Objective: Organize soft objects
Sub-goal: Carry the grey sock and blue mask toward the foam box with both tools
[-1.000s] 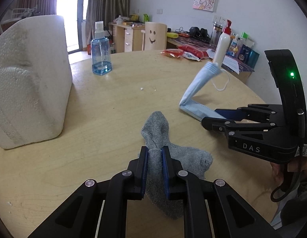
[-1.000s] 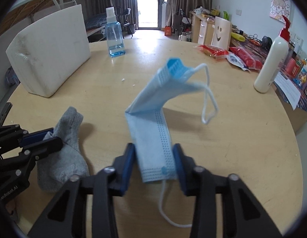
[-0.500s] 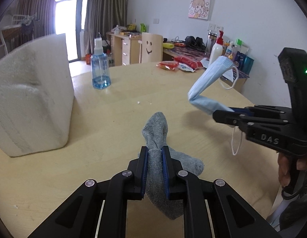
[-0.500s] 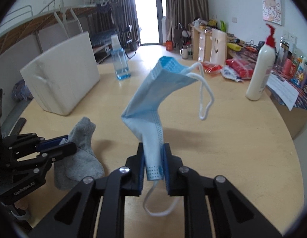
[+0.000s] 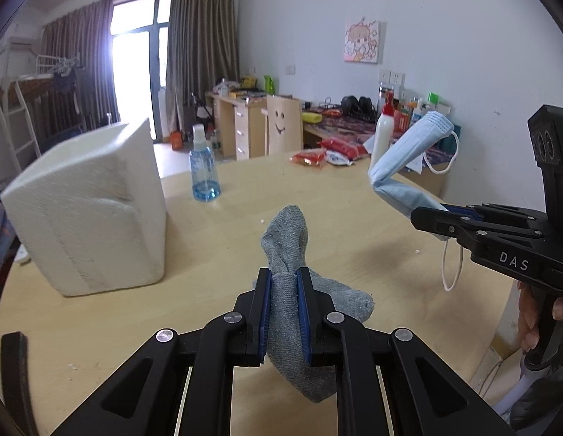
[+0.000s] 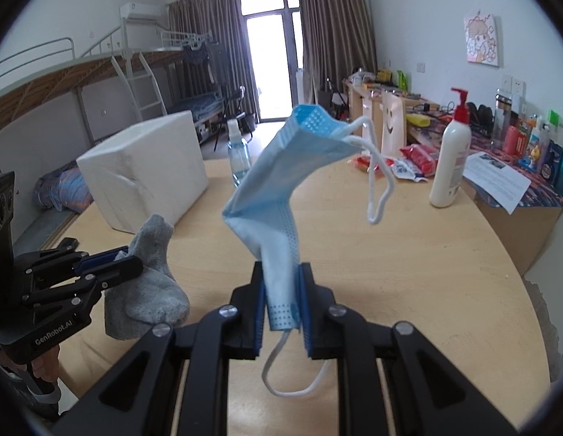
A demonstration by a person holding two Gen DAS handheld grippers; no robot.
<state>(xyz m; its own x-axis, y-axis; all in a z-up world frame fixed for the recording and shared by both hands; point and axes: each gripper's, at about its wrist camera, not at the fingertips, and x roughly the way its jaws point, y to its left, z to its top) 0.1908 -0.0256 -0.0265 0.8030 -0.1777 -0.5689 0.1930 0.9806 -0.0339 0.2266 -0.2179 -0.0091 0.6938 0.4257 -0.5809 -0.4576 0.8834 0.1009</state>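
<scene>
While both soft items hang clear of the round table [image 5: 99, 327], the relation that matters is where the white foam box [image 5: 96, 207] lies from each claw. Near, bottom centre of the left wrist view: left gripper [image 5: 284, 290] is clamped on the grey sock [image 5: 285, 239], pads pressed against its bunched middle; toe end rises toward frame centre, heel end droops to lower right. Bottom centre of the right wrist view: right gripper [image 6: 281, 290] pinches the blue face mask [image 6: 281, 181] by its lower end. Its jaws have just been closing, the mask between them. Mask's long axis runs up and away from the claw, kinked at mid-length, one ear loop hanging below the pads, the other off the far end at upper right.

Mid-distance: foam box sits at left of frame in both views, nearer the sock hand than the mask hand. No bin or tray in view, so the drop-off place is unclear. Judgement: if the box is the goal, left hand has the shorter path.

Far: blue spray bottle [image 5: 204, 174] behind box, white pump bottle [image 6: 449, 167] at right table edge.
</scene>
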